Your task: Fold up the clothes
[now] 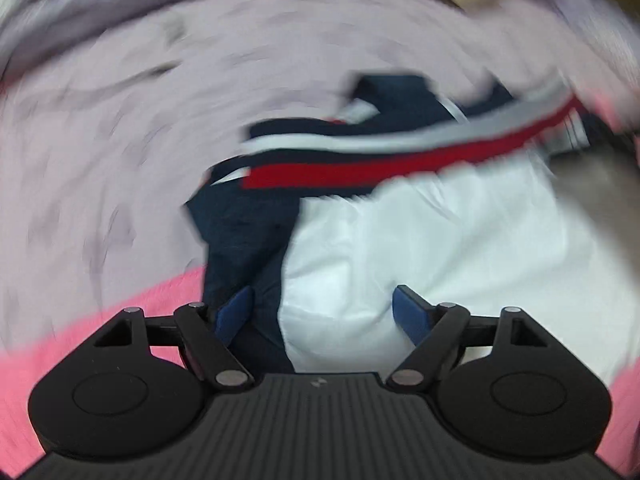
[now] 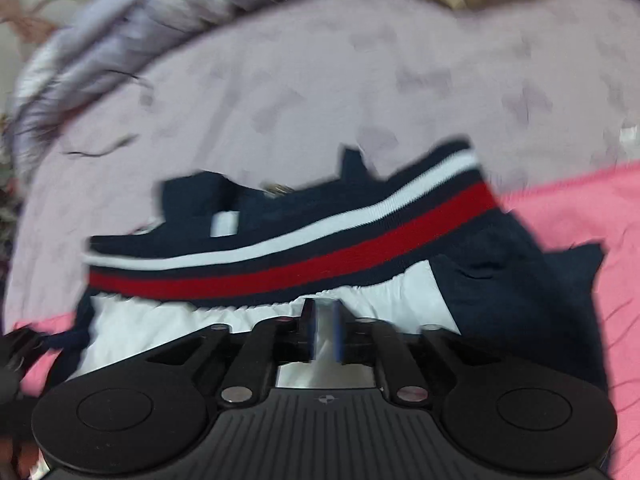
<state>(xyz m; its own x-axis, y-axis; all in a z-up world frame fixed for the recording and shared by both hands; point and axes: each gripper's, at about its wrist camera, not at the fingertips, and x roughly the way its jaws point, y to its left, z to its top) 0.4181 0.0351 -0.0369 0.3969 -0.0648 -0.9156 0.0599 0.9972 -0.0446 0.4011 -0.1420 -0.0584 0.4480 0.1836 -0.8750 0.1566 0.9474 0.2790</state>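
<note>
Left wrist view is showing the left gripper (image 1: 323, 312) standing wide open, holding nothing, over the jacket (image 1: 400, 240) lying on the bed (image 1: 120, 120). Right wrist view is showing the right gripper (image 2: 323, 330) nearly closed on white fabric; a thin pinch could be slipping loose.

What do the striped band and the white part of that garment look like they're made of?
The striped band looks like ribbed knit elastic, matte; the white panel gathers where it joins the band. The panel looks like thin, smooth woven cloth, perhaps polyester, with soft creases. Blur leaves both uncertain.
</note>
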